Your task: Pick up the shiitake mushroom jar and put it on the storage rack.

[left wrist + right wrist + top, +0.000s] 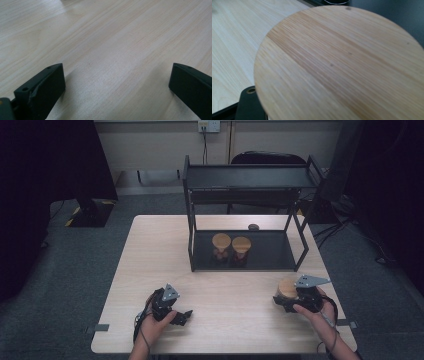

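Looking down from the high view, we've got the right gripper (286,301) clamped on a wooden-lidded jar (287,289) at the table's (150,260) near right, and two similar jars (230,249) on the black rack's (250,176) bottom shelf. Left gripper view: left gripper (117,82) jaws wide apart, nothing between them, just above the tabletop. Right gripper view: the lid (342,67) looms close; jar contents probably hidden.

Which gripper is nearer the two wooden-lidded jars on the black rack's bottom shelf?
Right. The right gripper, gripping a third wooden-lidded jar, sits nearer the two wooden-lidded jars; the left gripper is farther away.
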